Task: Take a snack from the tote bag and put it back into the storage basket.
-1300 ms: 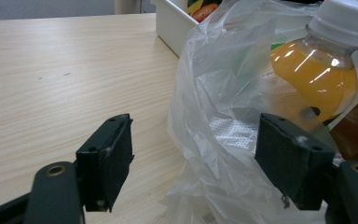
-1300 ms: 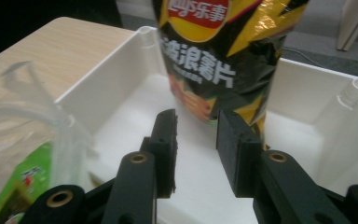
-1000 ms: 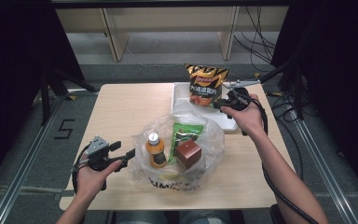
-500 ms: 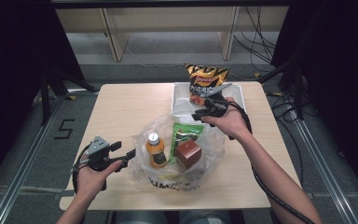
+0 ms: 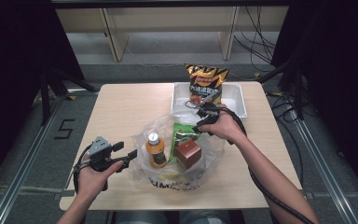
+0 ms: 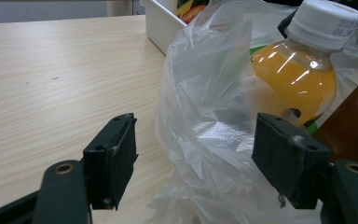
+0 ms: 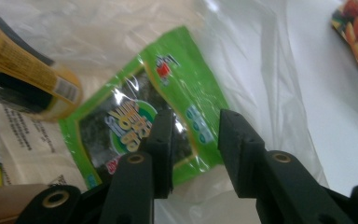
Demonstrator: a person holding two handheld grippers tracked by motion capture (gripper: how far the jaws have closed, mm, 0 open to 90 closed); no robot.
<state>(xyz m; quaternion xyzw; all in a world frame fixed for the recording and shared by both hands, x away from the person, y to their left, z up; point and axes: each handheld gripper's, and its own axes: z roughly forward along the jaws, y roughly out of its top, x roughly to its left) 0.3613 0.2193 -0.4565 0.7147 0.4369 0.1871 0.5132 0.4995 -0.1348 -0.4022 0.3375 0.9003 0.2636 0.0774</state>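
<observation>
R claw (image 7: 193, 140) hangs over the green seaweed pack (image 5: 184, 135) inside the clear plastic bag (image 5: 214, 151), at about 1 o'clock from the bag's centre. Its jaws have just been opening and stand at a narrow-to-medium gap, nothing pinched; in the right gripper view the pack's edge shows past and between the tips, w/ no sign of contact.

To do the pick well, IMO: come down w/ the jaws straddling the pack's upper edge, clamp on foil only, not bag film, which lies close at 3 o'clock of the tips. Lift straight up so the bottle isn't knocked.

L claw (image 6: 196, 161) sits wide open at the bag's 9 o'clock side, bag film bulging between the jaws but not clamped. Closing on the rim there would steady the bag for the pull.

Containers:
- Bag: orange juice bottle (image 5: 155, 150) upright at 9 o'clock, seaweed pack in the middle, brown box (image 5: 188, 153) at 5 o'clock of it, just beside the pack.
- White tray (image 5: 237, 100) at the table's (image 5: 121, 112) far edge, 12 o'clock from the bag: chips bag (image 5: 206, 84) propped up in it.
</observation>
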